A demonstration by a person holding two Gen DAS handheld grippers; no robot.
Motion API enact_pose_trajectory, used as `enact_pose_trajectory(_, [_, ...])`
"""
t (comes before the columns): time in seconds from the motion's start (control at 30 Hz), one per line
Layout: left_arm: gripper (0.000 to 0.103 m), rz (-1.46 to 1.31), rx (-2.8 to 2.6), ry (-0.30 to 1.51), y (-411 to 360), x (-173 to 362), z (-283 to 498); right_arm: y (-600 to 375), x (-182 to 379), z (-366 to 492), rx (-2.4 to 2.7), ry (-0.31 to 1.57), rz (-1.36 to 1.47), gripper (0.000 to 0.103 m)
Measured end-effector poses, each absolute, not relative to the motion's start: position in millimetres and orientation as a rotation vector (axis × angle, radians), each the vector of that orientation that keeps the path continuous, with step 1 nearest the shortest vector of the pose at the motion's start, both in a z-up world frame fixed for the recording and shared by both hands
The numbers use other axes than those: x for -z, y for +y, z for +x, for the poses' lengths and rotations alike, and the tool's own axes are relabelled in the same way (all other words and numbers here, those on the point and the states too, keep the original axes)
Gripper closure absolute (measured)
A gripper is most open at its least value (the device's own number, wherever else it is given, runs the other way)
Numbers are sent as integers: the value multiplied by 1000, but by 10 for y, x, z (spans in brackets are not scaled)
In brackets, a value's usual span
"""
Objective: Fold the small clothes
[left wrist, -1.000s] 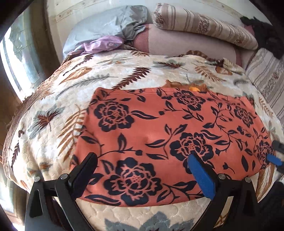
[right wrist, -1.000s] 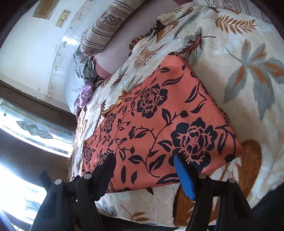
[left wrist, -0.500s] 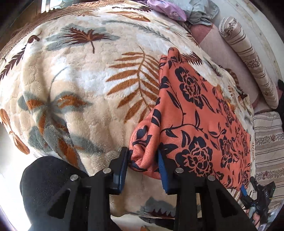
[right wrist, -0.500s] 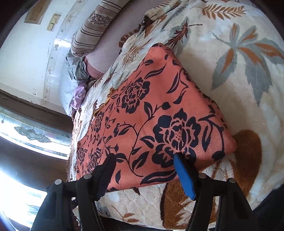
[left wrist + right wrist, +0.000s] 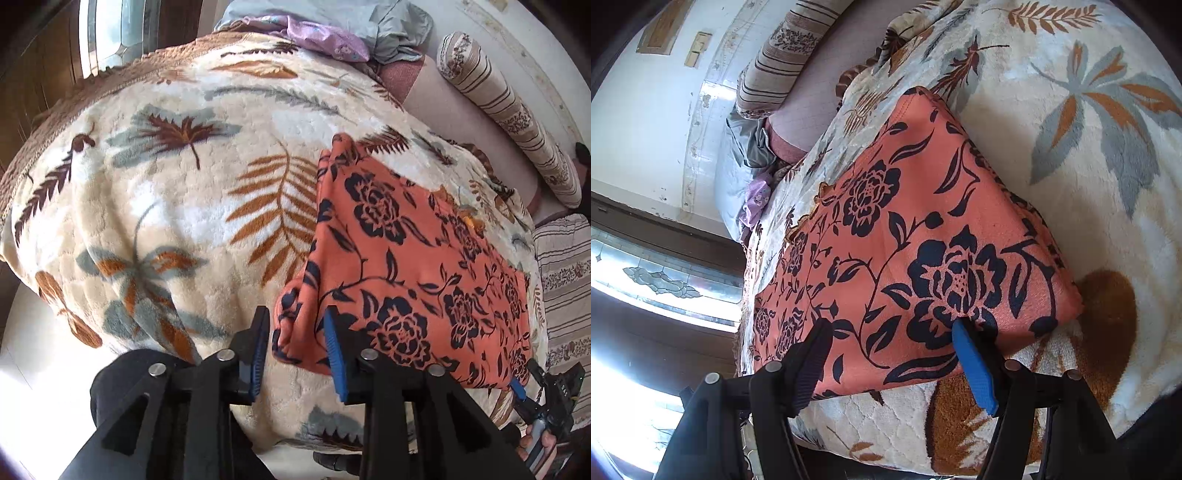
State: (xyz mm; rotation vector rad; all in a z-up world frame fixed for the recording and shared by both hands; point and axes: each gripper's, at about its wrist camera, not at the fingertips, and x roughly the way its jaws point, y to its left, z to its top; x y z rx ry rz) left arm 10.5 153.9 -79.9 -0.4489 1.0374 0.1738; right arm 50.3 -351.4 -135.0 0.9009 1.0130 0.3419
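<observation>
An orange cloth with dark blue flowers [image 5: 413, 266] lies flat on a leaf-patterned blanket [image 5: 177, 206]. In the left wrist view my left gripper [image 5: 295, 343] has its jaws partly closed around the cloth's near left corner, with a small gap on each side. The other gripper's blue tip [image 5: 517, 387] shows at the cloth's near right corner. In the right wrist view my right gripper [image 5: 890, 358] is wide open, fingers resting over the near edge of the cloth [image 5: 908, 258] by its right corner.
Striped pillows [image 5: 509, 110] and a pink bolster [image 5: 454, 114] lie at the head of the bed. Grey and lilac clothes [image 5: 332, 33] are piled at the far corner. A window [image 5: 657, 280] and wall are beyond. The blanket's front edge drops off just below the grippers.
My left gripper swung from the cloth's front edge to its left corner and narrowed around it, then opened slightly. My right gripper crept a little closer over the right corner, still wide open.
</observation>
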Motion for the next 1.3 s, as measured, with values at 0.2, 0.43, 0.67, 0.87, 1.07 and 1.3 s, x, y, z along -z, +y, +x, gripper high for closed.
enact_pose_trajectory(0.2, [46,-413,-105,1021,1551,757,746,-3545,1351,503,-348,1012,903,32])
enact_pose_trajectory(0.43, [44,-399,-269,1121,1813,1169,1428,-3551,1324,481,-346,1024,904,32])
enact_pose_trajectory(0.67, [44,-331,-239,976,1563,710,957,-3637,1185,191,-328,991,937,32])
enact_pose_trajectory(0.87, [35,-260,-125,908,989,549,630,-3737,1360,-7,-277,1008,1055,30])
enact_pose_trajectory(1.07, [32,-130,-16,943,370,688,607,-3883,1481,94,-224,982,1161,27])
enact_pose_trajectory(1.3, [32,-120,-4,971,108,828,735,-3985,1516,336,-180,937,1229,25])
